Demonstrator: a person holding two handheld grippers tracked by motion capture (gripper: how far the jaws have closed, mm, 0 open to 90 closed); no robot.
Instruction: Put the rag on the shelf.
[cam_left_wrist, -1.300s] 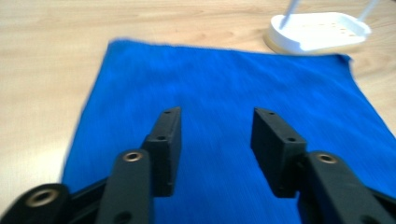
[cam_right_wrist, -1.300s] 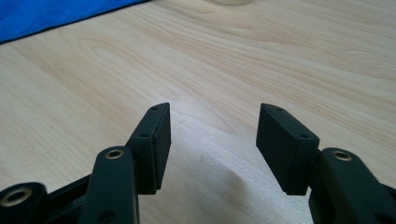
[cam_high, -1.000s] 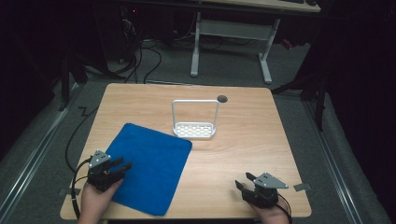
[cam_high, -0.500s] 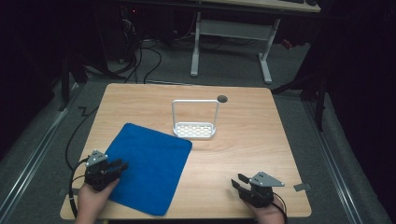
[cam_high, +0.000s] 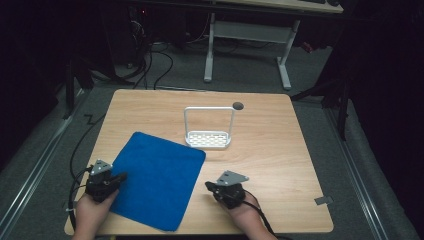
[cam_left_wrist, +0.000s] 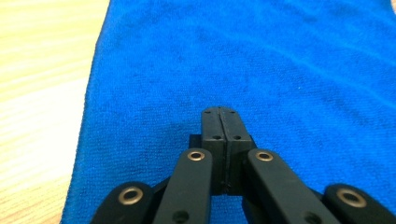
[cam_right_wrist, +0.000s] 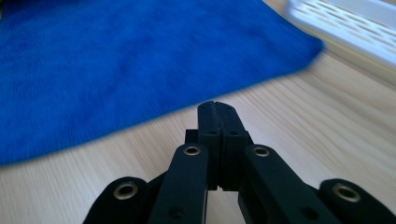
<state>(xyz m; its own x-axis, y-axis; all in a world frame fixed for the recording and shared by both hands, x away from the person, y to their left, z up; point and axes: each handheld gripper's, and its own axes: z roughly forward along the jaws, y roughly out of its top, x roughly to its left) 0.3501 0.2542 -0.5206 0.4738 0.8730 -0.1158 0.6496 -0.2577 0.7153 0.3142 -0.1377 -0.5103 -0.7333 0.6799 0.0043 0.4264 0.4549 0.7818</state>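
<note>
The left hand-held gripper (cam_high: 119, 178) sits at the bench's near left corner, its jaws just closed flat together with nothing between them. The right hand-held gripper (cam_high: 210, 187) sits by the near edge's middle, pointing left, jaws likewise just closed on nothing.
</note>
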